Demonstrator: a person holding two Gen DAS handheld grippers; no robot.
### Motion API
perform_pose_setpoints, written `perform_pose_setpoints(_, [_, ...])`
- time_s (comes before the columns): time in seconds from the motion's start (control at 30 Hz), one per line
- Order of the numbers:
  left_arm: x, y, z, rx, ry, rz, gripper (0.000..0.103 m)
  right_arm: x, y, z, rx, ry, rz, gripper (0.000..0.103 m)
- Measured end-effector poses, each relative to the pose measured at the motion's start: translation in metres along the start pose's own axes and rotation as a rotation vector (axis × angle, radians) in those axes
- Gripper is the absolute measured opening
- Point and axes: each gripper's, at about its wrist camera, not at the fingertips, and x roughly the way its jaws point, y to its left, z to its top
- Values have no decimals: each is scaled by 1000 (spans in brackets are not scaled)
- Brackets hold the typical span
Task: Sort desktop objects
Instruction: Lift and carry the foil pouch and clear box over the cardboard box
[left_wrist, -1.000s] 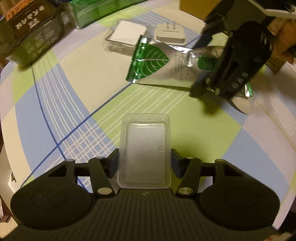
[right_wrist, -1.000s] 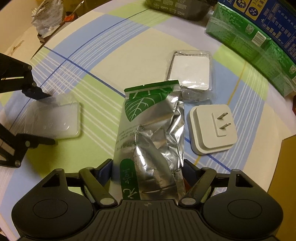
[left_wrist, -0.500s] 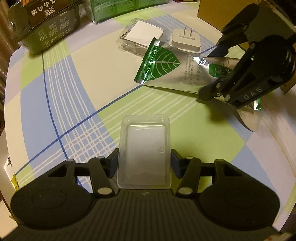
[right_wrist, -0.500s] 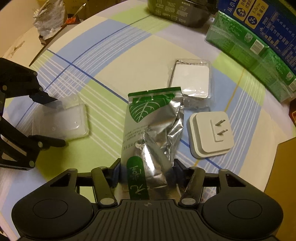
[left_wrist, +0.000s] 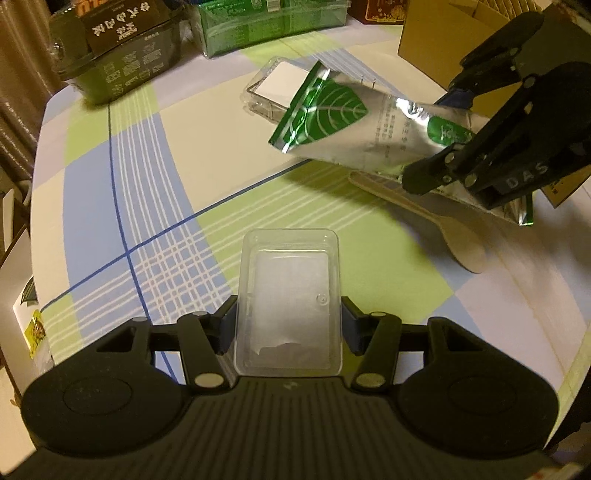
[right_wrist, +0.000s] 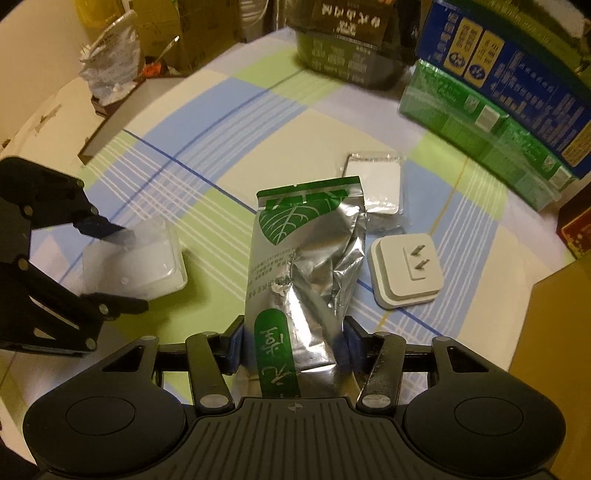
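My left gripper (left_wrist: 288, 325) is shut on a clear plastic box (left_wrist: 288, 299), held just above the checked tablecloth (left_wrist: 155, 184); the box (right_wrist: 136, 266) also shows in the right wrist view between the left gripper (right_wrist: 110, 266) fingers. My right gripper (right_wrist: 293, 343) is shut on the lower end of a silver foil pouch (right_wrist: 306, 251) with a green leaf print, lifted off the cloth. In the left wrist view the pouch (left_wrist: 354, 125) hangs tilted from the right gripper (left_wrist: 454, 140). A wooden spoon (left_wrist: 439, 218) lies beneath it.
A white plug adapter (right_wrist: 406, 273) and a clear packet with a white card (right_wrist: 375, 184) lie beyond the pouch. Green and blue cartons (right_wrist: 495, 92) and a dark tub (right_wrist: 347, 48) line the far edge. A cardboard box (left_wrist: 439, 37) stands at the right.
The right gripper has lifted the foil pouch off the cloth, uncovering the wooden spoon. Both grippers have risen and pulled back; the left still holds the clear box.
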Motion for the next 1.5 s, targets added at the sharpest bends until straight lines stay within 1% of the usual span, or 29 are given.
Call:
perform_pose_setpoints(0.13, [-15, -8, -2, -22, -9, 10, 51, -23, 1, -4, 17, -22, -2, 51])
perform_pose_setpoints(0.33, [-46, -25, 0, -54, -49, 17, 51, -60, -1, -15, 43, -57, -14, 51])
perform_pose_setpoints(0.5, [-70, -49, 6, -58, -84, 35, 51, -92, -6, -30, 73, -84, -18, 51])
perform_pose_setpoints(0.9, [-116, -109, 18, -46, -145, 39, 51, -159, -30, -75, 147, -145, -38, 51])
perform_pose_setpoints(1.17, [-130, -145, 27, -32, -161, 45, 51, -190, -52, -113, 216, -174, -42, 51])
perform_pose_setpoints(1.5, [-134, -199, 49, 10, -181, 2, 51, -221, -85, -169, 303, -194, -68, 51])
